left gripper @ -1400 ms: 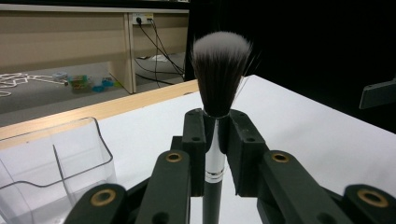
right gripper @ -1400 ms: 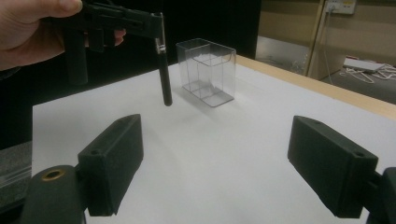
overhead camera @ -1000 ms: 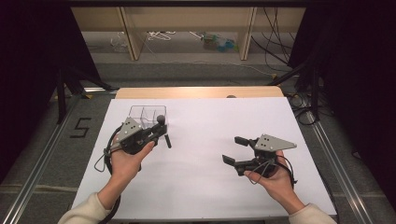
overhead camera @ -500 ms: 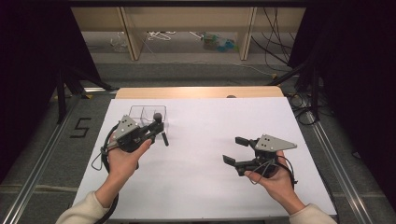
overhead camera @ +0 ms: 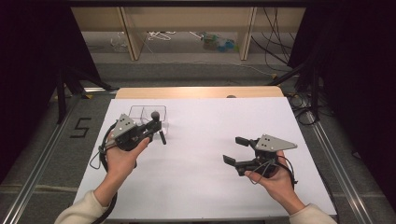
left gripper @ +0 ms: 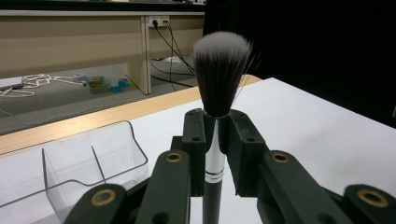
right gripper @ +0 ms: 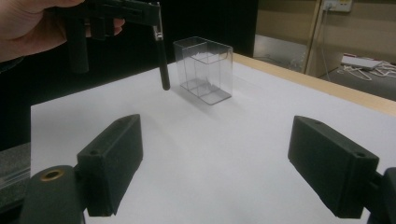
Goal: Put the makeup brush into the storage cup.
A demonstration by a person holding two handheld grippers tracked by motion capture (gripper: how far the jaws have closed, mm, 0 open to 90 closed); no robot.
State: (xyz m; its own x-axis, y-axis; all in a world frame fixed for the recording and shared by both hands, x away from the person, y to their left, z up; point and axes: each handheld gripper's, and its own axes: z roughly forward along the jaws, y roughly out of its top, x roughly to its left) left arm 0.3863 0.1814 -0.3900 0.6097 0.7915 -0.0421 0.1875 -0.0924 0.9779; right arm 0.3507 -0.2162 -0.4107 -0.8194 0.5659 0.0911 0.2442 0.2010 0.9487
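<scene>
Clear plastic organizer box [overhead camera: 142, 113] sits at the far left of the white table sheet [overhead camera: 201, 154]; rectangular, thin transparent walls, inner dividers splitting it into compartments, nothing seen inside them in the right gripper view [right gripper: 204, 70]. In the left gripper view its rounded rim and a divider show at lower left [left gripper: 88, 168]. Left gripper [overhead camera: 156, 126] is clamped on a makeup brush [overhead camera: 159, 126], held just beside the box on its near right side, above the sheet. Brush: glossy black round handle, shiny silver metal ferrule, dense fluffy bristle head, dark at base fading to whitish tips [left gripper: 219, 77]; the pads grip it at the ferrule, head up. In the right gripper view the handle [right gripper: 162, 58] hangs tilted, tip off the table. Right gripper [overhead camera: 236, 150] is well apart at the sheet's right, jaws spread wide, nothing between them; matte black blocky pads [right gripper: 114, 158]. Table edge beyond is light wood [overhead camera: 201, 92].
</scene>
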